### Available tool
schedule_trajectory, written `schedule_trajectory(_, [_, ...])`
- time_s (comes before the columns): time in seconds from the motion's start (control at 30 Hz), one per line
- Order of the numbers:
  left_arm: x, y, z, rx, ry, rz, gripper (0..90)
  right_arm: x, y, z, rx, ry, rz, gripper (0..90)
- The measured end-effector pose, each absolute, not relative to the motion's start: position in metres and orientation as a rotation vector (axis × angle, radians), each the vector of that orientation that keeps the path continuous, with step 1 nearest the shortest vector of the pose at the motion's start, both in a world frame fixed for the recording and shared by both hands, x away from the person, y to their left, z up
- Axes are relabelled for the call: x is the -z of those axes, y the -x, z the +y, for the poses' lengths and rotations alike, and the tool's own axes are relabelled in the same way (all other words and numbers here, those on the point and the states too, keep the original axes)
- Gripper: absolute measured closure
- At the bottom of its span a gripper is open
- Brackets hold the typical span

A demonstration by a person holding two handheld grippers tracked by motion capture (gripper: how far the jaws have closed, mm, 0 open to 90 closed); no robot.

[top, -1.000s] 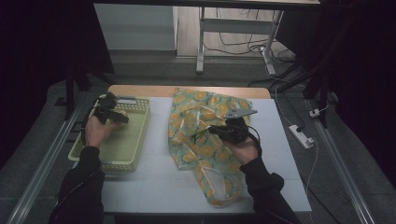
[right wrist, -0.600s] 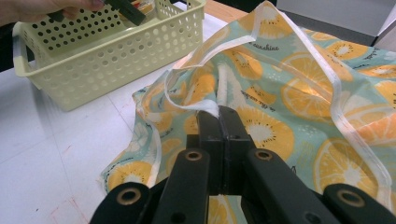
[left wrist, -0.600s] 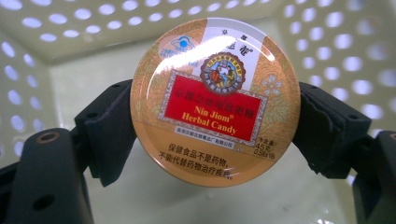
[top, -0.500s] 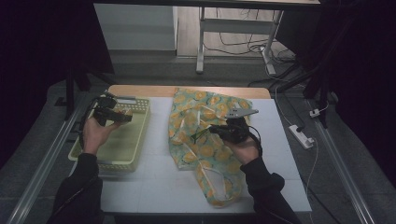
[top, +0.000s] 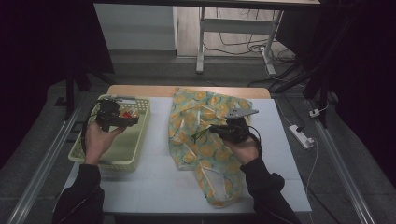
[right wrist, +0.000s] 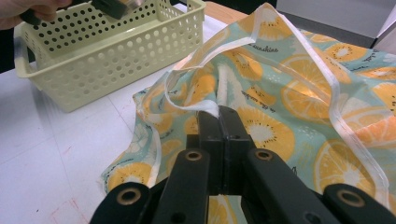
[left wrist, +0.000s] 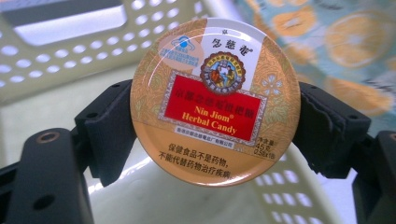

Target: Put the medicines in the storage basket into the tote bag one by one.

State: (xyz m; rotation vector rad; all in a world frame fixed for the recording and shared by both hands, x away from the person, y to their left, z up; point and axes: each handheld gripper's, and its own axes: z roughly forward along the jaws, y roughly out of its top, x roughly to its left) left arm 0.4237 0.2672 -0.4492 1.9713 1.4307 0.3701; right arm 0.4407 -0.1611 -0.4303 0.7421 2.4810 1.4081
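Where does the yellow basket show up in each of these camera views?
High view: the yellow basket sits at the left of the table, beside the orange-print bag.
Left gripper view: its perforated wall runs blurred behind the candy tin.
Right gripper view: it stands at upper left, left of the bag.
Shared landmark: the orange-print bag.

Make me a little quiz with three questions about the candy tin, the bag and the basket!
1. True or false: the left gripper holds a round candy tin.
2. What is the right gripper pinching? A) the basket B) the bag's edge C) a cable
3. Fill in: the fruit-print bag lies to the ____ of the basket in the high view.

Key: 1 true; 2 B; 3 right.
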Motion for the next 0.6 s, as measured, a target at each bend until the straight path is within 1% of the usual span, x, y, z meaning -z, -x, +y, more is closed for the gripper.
schedule_trajectory(0.4, [0.439, -0.404, 0.239, -0.398, -2.015, 1.307, 20.6, 0.430, -0.440, -0.162, -1.418, -0.742, 2.473, 89.2])
schedule_trajectory(0.6, [0.435, -0.398, 0.225, -0.379, -2.033, 1.245, 20.6, 0.429, -0.440, -0.163, -1.421, -0.744, 2.470, 89.3])
